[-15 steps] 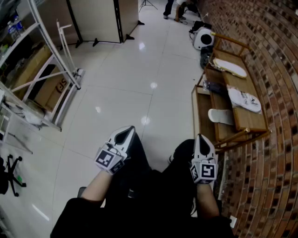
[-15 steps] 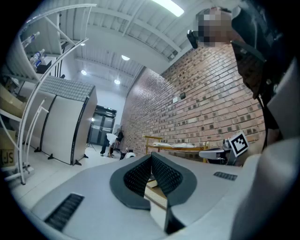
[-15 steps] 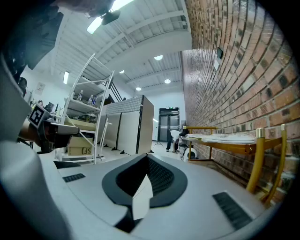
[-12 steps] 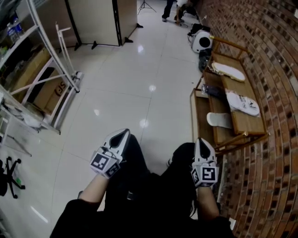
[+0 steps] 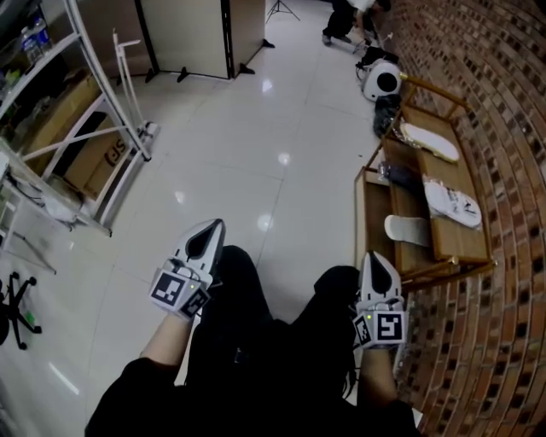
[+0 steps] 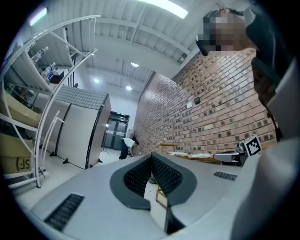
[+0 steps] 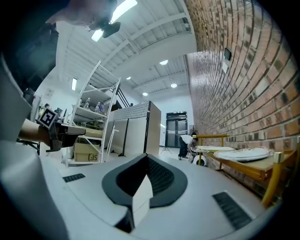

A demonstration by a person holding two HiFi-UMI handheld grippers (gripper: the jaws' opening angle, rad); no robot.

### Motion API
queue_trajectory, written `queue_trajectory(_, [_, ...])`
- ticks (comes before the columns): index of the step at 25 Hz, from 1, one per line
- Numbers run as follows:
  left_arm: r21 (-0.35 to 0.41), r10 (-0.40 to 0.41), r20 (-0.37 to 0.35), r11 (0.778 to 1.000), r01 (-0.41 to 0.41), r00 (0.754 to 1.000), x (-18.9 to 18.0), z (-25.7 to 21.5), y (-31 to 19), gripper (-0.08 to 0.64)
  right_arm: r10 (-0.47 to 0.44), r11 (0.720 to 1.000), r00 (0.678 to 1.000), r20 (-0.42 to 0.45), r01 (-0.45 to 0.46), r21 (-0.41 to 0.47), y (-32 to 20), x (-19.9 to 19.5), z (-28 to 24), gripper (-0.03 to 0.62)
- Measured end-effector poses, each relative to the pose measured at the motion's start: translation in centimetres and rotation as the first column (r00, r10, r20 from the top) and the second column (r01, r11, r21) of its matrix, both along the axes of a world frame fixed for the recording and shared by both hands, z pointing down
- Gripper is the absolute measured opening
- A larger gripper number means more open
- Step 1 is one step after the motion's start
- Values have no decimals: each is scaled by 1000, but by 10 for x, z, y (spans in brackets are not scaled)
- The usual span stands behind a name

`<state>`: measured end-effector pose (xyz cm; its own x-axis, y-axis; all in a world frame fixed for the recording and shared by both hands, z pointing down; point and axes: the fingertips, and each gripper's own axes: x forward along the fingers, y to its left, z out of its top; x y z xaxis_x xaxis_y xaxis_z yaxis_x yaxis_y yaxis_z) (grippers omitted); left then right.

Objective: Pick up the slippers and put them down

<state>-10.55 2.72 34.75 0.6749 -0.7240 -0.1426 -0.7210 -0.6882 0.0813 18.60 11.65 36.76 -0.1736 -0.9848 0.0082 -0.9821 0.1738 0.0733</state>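
Note:
A wooden shoe rack point(image 5: 374, 205) stands against the brick wall on the right. Two white slippers, one point(image 5: 432, 142) and the other point(image 5: 452, 203), lie on its top shelf. A third white slipper point(image 5: 408, 230) lies on the lower shelf. My left gripper point(image 5: 206, 236) is shut and empty over the person's left leg, far from the rack. My right gripper point(image 5: 376, 263) is shut and empty too, just short of the rack's near end. In the right gripper view a slipper point(image 7: 241, 153) on the rack point(image 7: 276, 165) shows to the right of the shut gripper point(image 7: 146, 159). The left gripper point(image 6: 151, 157) points along the floor.
A metal shelving frame point(image 5: 85, 119) with a cardboard box point(image 5: 95, 158) fills the left side. A folding partition point(image 5: 183, 34) stands at the back. A round white appliance point(image 5: 381, 83) sits past the rack's far end, and a person point(image 5: 345, 17) bends over beyond it. A chair base point(image 5: 13, 307) is at the lower left.
My left gripper has shifted a little to the left. My right gripper stays in about the same place, and both stay shut.

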Motion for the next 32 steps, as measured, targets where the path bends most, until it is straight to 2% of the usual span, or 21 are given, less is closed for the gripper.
queue_trajectory(5, [14, -20, -3, 1000, 20, 1000, -7, -8, 0, 0, -10, 1000, 1000, -13, 10, 23, -6, -9, -11, 8])
queue_trajectory(10, [23, -2, 1, 1000, 2, 1000, -11, 3, -11, 0, -4, 1000, 1000, -7, 4, -4, -26, -14, 2, 8])
queue_trajectory(13, [29, -6, 21, 1000, 6, 1000, -12, 7, -25, 0, 6, 1000, 997, -75, -5, 10, -45, -18, 8, 8])
queue_trajectory(15, [24, -33, 24, 999, 32, 999, -16, 5, -40, 0, 9, 1000, 996, -89, -7, 21, -62, -23, 10, 8])
queue_trajectory(21, [6, -82, 26, 997, 82, 996, -22, 12, -86, 0, 6, 1000, 999, -39, -7, -30, -114, -22, 26, 8])
queue_trajectory(25, [11, -70, 27, 997, 70, 997, -19, 8, -113, 0, 19, 1000, 1000, 12, -19, 3, -141, -18, 11, 8])
queue_trajectory(32, [6, -55, -3, 998, 55, 999, -5, -1, -154, 0, 50, 998, 999, 9, -50, 31, -166, 0, -5, 8])
